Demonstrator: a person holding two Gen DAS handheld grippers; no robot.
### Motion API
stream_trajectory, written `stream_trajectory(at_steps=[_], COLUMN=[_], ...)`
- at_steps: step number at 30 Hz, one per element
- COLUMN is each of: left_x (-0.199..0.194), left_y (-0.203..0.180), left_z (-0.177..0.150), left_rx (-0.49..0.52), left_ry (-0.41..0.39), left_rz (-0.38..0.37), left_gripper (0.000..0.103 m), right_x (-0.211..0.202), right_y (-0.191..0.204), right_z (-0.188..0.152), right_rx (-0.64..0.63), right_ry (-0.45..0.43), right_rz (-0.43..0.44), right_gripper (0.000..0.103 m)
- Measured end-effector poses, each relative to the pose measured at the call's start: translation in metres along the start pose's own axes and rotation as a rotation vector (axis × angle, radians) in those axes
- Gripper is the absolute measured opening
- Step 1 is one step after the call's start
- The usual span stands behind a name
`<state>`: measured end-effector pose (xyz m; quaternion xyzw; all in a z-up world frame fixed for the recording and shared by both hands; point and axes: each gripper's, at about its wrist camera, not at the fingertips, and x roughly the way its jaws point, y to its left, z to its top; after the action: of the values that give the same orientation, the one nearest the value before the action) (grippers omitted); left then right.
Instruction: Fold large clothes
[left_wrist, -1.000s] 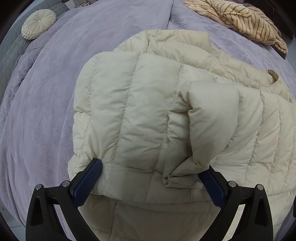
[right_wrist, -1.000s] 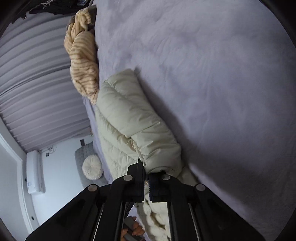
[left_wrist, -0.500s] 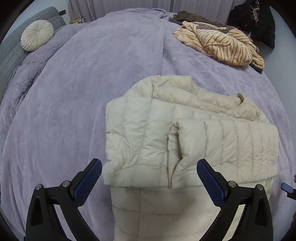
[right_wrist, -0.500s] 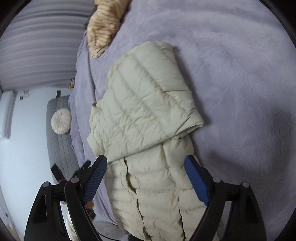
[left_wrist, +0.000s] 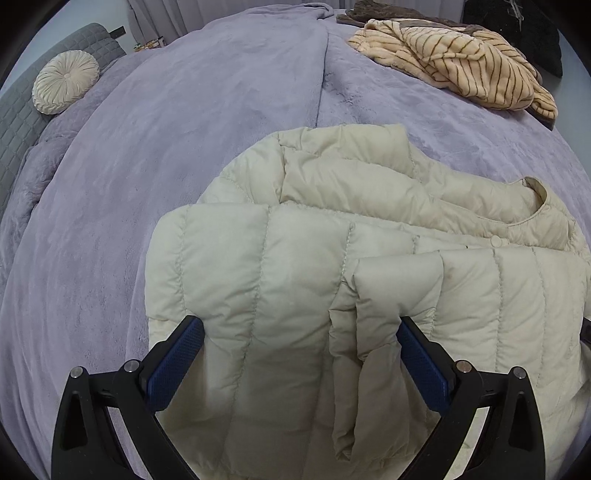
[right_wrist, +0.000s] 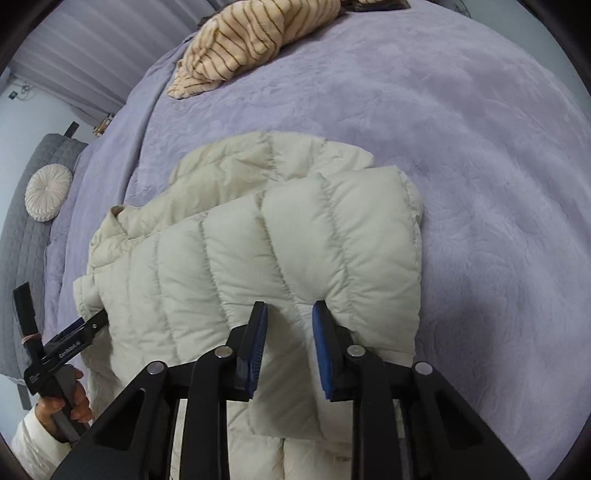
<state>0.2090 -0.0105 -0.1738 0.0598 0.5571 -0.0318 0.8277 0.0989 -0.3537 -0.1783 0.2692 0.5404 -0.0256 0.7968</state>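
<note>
Cream quilted jacket (left_wrist: 332, 280) lies folded on the bed (left_wrist: 184, 147), long axis spanning both hands. Left gripper (left_wrist: 295, 354) stands wide open astride the near fold. Right gripper (right_wrist: 290, 325) is closing over its end, padding between the jaws.

Left claw (right_wrist: 74, 334) bears small white lettering (too blurred to read).

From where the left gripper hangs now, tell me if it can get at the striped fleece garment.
Probably not without moving across. The left gripper hangs over the cream puffer jacket, jaws wide open, while the striped fleece garment lies at the far side of the lilac blanket. Nothing blocks the way.
</note>
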Motion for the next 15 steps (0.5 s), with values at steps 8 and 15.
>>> stream_trajectory(at_steps=[8,15], left_x=[-0.012,-0.020], left_y=[0.027,0.055], left_z=[-0.007,-0.015], left_rx=[-0.014,-0.105], left_ry=[-0.001,0.028], left_rz=[0.031,0.038], left_gripper=[0.103,0.103], right_x=[-0.004,-0.002], right_y=[-0.009,-0.009], right_z=[-0.006,-0.001], right_rx=[-0.014,0.016], right_ry=[0.007,0.032], right_rz=[-0.058,-0.059], right_gripper=[0.018,0.020])
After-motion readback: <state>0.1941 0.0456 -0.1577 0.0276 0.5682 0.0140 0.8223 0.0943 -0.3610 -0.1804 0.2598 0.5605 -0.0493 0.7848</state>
